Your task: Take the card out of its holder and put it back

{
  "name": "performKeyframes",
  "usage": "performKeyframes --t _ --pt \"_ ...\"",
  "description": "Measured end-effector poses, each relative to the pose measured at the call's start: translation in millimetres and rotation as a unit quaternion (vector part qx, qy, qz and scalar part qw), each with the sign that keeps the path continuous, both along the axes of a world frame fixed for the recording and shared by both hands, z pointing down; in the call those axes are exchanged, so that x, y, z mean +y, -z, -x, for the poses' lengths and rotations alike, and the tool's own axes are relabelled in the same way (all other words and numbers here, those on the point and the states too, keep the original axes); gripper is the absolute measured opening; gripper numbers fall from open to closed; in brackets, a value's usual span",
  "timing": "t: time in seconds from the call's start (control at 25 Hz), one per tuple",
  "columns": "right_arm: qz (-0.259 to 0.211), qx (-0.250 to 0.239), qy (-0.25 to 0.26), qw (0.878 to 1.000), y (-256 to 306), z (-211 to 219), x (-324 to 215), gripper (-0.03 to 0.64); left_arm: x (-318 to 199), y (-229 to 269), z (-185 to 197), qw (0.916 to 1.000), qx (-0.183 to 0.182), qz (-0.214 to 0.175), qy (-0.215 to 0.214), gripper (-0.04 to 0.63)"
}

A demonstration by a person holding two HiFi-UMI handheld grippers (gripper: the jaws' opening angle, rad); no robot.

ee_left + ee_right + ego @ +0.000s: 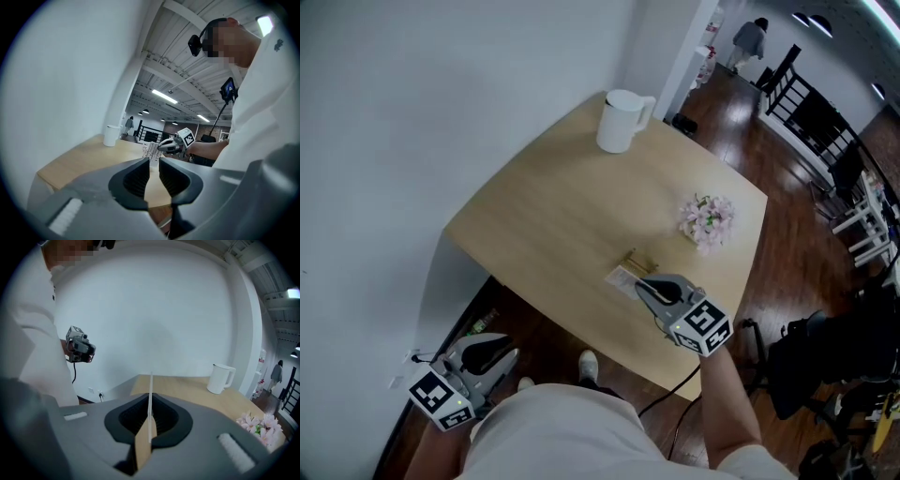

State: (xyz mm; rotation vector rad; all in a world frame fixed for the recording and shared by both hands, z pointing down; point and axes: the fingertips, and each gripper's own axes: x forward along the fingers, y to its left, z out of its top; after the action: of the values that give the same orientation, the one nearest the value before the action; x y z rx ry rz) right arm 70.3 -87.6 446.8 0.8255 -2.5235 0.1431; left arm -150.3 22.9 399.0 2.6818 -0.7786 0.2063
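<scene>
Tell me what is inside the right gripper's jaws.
A thin white card, edge-on, is clamped in the right gripper. Its lower end is covered between the jaws; its face cannot be read.

Table [544, 216]: light tan wood grain. Kettle [622, 120]: plain white. Flower bunch [707, 217]: pale pink and white. Card [625, 277]: white with fine dark print. Card holder [639, 261]: looks brass-coloured. Right gripper [642, 286] and left gripper [508, 354]: grey shells, black jaw pads, black-and-white square markers on the cubes. Floor [741, 141]: dark reddish-brown planks. Wall [412, 112]: white.
</scene>
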Motion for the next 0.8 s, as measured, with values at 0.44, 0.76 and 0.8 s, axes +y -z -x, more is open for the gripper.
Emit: performKeyframes --t 0.44,0.76,0.8 --pt "0.003 -0.008 0.027 1.000 26 118 121 0.020 49 -8 69 0.9995 0.004 -0.002 -0.032 0.072" --pt "0.022 -0.009 0.044 0.999 28 168 189 0.020 71 -19 98 0.9988 -0.010 0.001 -0.048 0.057" --pt "0.023 -0.010 0.042 0.999 28 168 191 0.020 72 -17 97 0.9988 -0.006 -0.001 -0.049 0.057"
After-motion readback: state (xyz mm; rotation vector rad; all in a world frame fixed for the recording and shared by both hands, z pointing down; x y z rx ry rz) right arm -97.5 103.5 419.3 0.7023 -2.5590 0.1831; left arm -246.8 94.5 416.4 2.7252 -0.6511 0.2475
